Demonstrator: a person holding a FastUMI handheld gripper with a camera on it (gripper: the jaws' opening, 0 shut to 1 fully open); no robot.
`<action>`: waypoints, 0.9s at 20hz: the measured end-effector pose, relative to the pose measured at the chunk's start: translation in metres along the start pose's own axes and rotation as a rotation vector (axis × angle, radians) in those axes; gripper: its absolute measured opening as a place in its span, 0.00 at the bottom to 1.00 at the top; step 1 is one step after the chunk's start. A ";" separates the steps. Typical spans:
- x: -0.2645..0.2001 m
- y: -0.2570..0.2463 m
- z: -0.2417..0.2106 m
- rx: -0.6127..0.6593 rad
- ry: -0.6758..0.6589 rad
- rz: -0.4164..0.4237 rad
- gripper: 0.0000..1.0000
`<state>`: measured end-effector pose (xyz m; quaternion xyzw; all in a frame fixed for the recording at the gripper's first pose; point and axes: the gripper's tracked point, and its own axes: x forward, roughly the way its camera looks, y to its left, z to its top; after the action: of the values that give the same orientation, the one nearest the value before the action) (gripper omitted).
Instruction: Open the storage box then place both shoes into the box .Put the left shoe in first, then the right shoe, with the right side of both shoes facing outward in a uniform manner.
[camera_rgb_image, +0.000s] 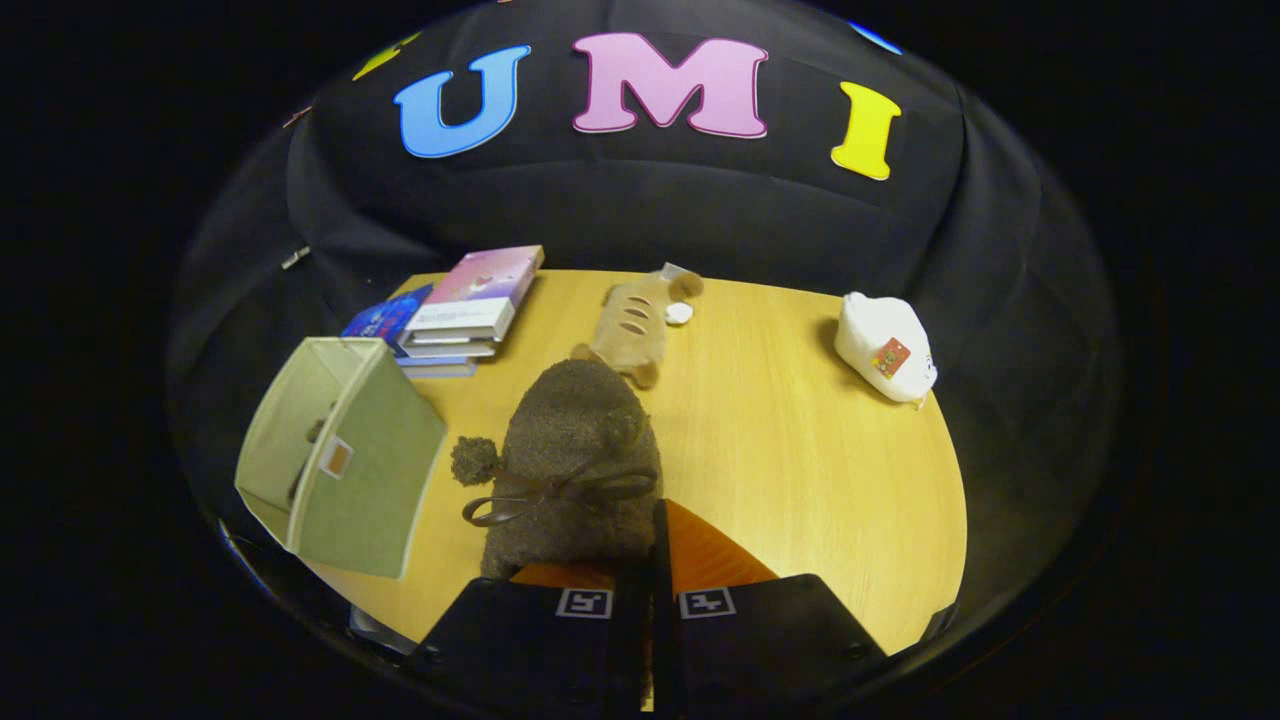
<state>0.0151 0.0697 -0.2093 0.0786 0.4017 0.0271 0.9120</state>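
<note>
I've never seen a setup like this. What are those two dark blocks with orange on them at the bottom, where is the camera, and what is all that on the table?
The dark blocks are the two fingers of a hand-held gripper, a clamp that a person carries. The camera rides on it and looks forward along the fingers, so the scene bulges like a fishbowl. The fingers stand close together, with the back edge of a fuzzy brown shoe pinched between them, so the gripper appears to be holding it. The shoe has a bow and a pompom. Beyond it lies a tan shoe with cut-out slots. Beside the brown shoe is a green fabric storage box, tipped so its open side shows. Behind the box sits a stack of books. Across the wooden table, a white plush toy rests near the edge.
</note>
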 end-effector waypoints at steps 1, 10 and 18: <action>-0.006 0.017 0.013 0.005 -0.006 0.025 0.10; -0.031 0.182 0.074 -0.003 -0.002 0.229 0.10; 0.015 0.301 0.052 -0.084 0.103 0.229 0.10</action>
<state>0.0681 0.3620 -0.1358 0.0842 0.4347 0.1520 0.8836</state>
